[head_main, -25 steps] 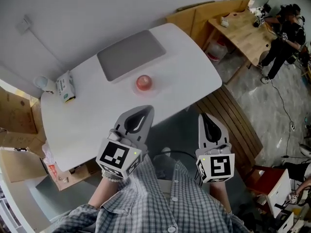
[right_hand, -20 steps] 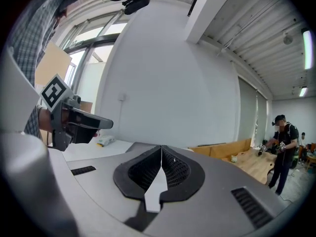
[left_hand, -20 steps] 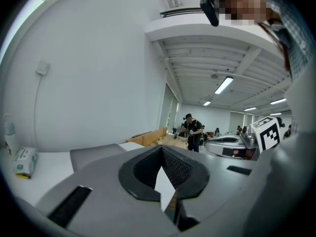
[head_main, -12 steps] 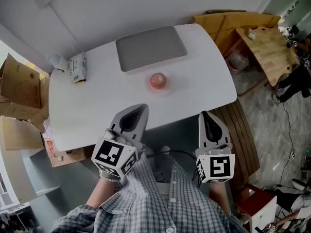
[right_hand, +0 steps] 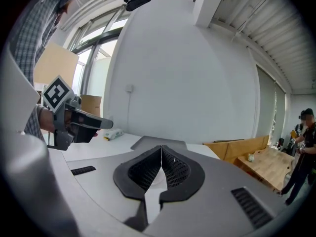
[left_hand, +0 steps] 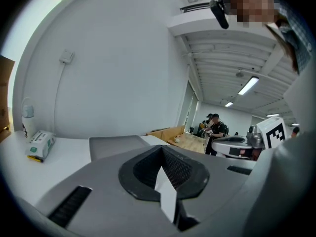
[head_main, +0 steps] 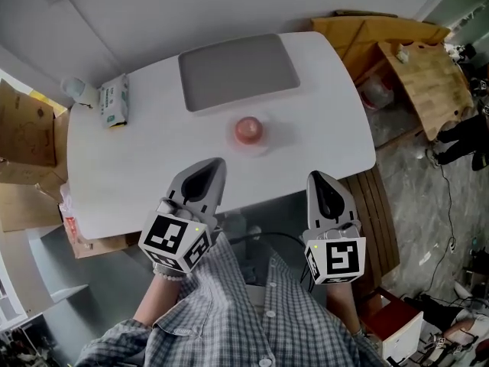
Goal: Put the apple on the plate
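Jaws on both sides are pressed together with nothing between them. The left gripper [head_main: 212, 168] and right gripper [head_main: 321, 183] both hang at the near edge of the table [head_main: 137, 167], well short of the apple [head_main: 247, 129], left one a bit left of it and right one off to its right. The apple sits out on the white top, with a grey mat [head_main: 238, 71] just beyond it and a tissue pack [head_main: 114, 99] far off to its left. There's a faint pale ring round the apple that might be a white plate [head_main: 267, 138], but white on white I honestly can't tell, so it may already be sitting on it. If it does need moving, my take: pick one gripper (the right looks like the straighter line to me), open it wide before it gets near the apple, come in low from the near side, and close across the fattest part. It's round and smooth, so it'll probably roll if a tip nudges it first. Squeeze gently, lift straight up.
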### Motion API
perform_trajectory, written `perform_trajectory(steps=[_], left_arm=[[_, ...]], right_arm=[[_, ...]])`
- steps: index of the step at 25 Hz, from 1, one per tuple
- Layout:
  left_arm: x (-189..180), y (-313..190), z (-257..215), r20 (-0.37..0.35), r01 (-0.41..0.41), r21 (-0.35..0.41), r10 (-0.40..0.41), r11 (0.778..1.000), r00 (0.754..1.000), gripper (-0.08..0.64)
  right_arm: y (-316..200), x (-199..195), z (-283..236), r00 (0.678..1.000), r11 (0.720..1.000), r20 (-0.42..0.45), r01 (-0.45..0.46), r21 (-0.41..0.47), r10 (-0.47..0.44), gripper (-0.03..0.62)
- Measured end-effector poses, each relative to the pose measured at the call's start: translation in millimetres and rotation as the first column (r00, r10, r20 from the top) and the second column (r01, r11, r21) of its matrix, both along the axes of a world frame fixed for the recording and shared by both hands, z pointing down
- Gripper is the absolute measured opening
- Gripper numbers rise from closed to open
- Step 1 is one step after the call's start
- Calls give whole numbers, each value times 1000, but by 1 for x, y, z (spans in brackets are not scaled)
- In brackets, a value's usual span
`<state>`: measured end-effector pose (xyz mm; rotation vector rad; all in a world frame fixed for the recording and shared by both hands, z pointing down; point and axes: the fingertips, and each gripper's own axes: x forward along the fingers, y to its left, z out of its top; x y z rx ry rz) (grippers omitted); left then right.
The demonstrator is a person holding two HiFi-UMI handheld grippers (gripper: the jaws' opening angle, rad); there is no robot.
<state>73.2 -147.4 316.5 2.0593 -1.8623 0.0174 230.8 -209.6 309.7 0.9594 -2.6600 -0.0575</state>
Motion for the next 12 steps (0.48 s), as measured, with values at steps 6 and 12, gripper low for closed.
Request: perform_trajectory(steps=[6, 12], left_arm=[[-23, -16, 21, 17, 28, -64, -27, 998, 1000, 8], [-46, -32, 47, -56, 8, -124, -15, 992, 998, 8]], right_arm=[[-22, -29, 14, 997, 999, -59, 39, -17, -40, 21], [-46, -58, 40, 995, 994, -89, 27, -101, -36, 21]])
